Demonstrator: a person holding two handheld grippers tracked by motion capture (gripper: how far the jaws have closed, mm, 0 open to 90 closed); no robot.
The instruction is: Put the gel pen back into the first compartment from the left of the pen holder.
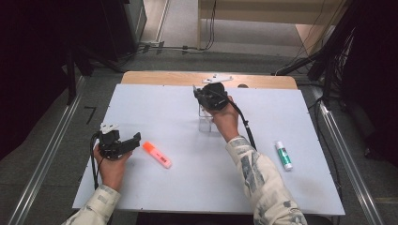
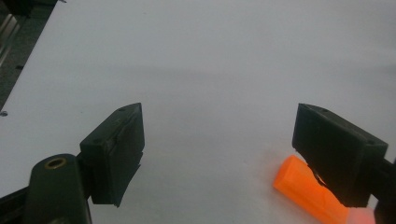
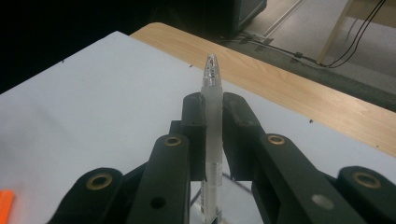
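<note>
While my right hand-held gripper [image 3: 213,135] pinches a clear pen [image 3: 212,116] between its black jaws, the pen stands upright with its capped tip rising above them and its lower end reaching down into a clear holder [image 1: 205,123] on the white worktop [image 1: 197,187]. From the high view I see that right hand-held gripper [image 1: 202,96] hanging above the holder near the far middle of the worktop, a black cable trailing back along my patterned sleeve [image 1: 263,178]. The holder's glassy walls are hard to make out, so I cannot tell how deep the pen sits in it.

My left hand-held gripper [image 1: 133,140] rests low at the near left of the worktop, its jaws spread wide with nothing between them. In the left gripper view [image 2: 217,149] an orange highlighter [image 2: 308,186] lies flat on the worktop just behind the right-hand jaw, partly hidden by it; I cannot tell whether jaw and highlighter touch. From above, the highlighter [image 1: 156,154] lies just beside the left hand-held gripper, angled toward the near edge.

A glue stick [image 1: 283,155] with a green body and white cap lies well apart at the right side of the worktop. A strip of bare wood [image 1: 187,77] shows along the far edge, and beyond it grey floor [image 1: 178,58] with cables.
</note>
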